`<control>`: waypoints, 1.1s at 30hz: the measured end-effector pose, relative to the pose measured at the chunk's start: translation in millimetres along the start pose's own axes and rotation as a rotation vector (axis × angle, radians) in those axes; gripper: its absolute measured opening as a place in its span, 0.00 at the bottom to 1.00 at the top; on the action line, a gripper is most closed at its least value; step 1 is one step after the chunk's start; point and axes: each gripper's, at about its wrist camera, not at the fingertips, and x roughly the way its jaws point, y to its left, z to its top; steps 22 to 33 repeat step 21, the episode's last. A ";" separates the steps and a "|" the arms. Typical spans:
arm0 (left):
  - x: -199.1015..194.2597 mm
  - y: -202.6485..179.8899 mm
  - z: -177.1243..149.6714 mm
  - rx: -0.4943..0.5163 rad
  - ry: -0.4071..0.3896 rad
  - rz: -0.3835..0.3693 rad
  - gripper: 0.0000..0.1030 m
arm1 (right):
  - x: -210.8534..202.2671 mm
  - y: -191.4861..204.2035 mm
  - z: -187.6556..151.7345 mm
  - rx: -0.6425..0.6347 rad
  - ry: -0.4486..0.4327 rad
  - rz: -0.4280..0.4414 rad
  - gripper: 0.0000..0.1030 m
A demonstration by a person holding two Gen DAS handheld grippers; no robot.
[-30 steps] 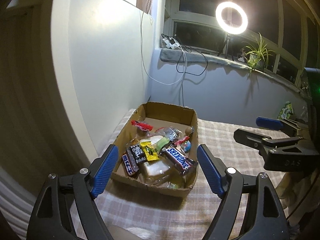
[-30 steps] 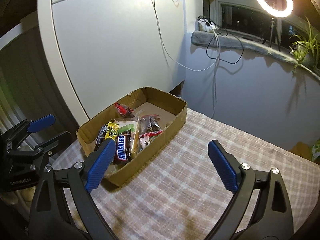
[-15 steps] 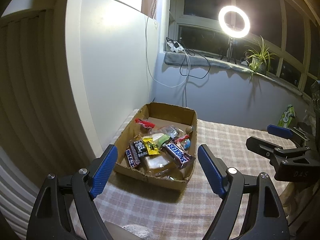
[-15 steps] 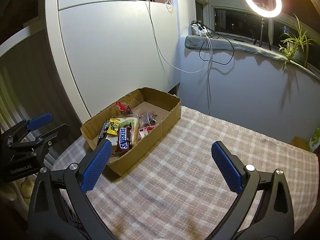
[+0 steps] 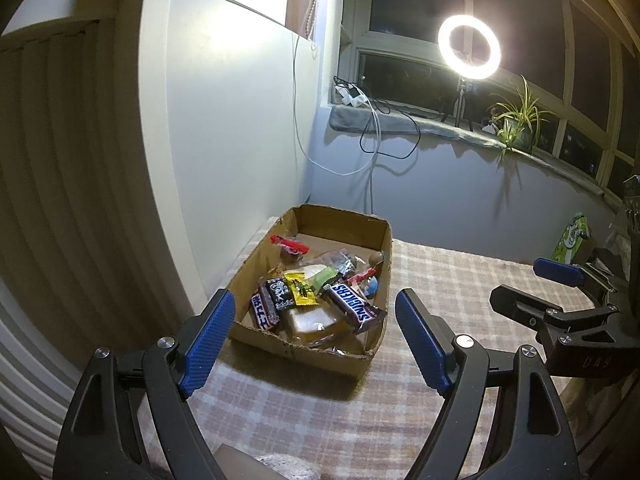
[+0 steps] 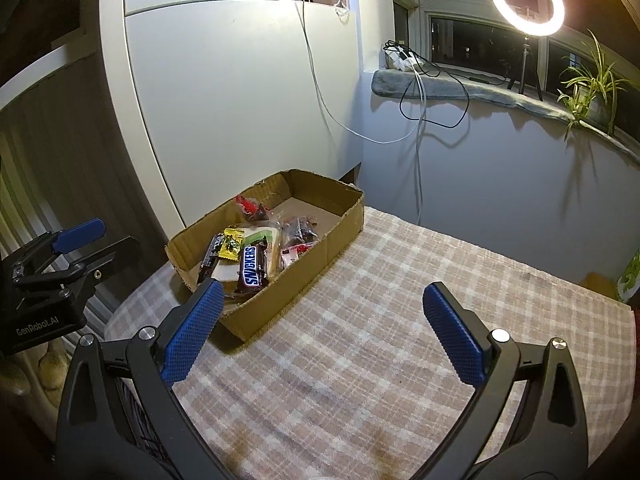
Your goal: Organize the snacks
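1. Left wrist view: left gripper (image 5: 310,330) is spread wide with nothing between its blue pads (image 5: 206,338), held above the checked tablecloth (image 5: 440,272), short of the cardboard box (image 5: 320,354). The snacks lie piled in the near half of the box: Snickers bar (image 5: 354,304) across the top, yellow packet (image 5: 300,290) and a black-wrapped bar (image 5: 280,294) beside it, a red-sealed bag (image 5: 289,245) further back. The far end of the box floor is bare.

2. Same view: right gripper (image 5: 558,272) shows at the right edge, well apart from the box.

3. Right wrist view: right gripper (image 6: 320,334) is also released and carries nothing, over bare cloth. The box (image 6: 296,280) sits ahead and to the left, the snacks inside it, none on the cloth in view.

4. Judgement: snacks in the box fit either a finished gather or a pile awaiting sorting; the frames do not settle which.

5. If a snack is picked: approach from above, jaws across the bar's narrow width, clear of the box wall; the wrappers look slick and crinkly, so close on the solid middle, not the end seal.
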 end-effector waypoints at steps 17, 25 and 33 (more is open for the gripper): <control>-6.8 -8.3 -2.5 -0.001 0.005 -0.001 0.80 | -13.7 -11.2 -8.8 0.020 -0.009 -0.007 0.99; -7.2 -14.3 -4.1 0.010 0.009 -0.003 0.80 | -15.3 -17.9 -11.1 0.025 -0.008 -0.012 0.99; -7.2 -14.3 -4.1 0.010 0.009 -0.003 0.80 | -15.3 -17.9 -11.1 0.025 -0.008 -0.012 0.99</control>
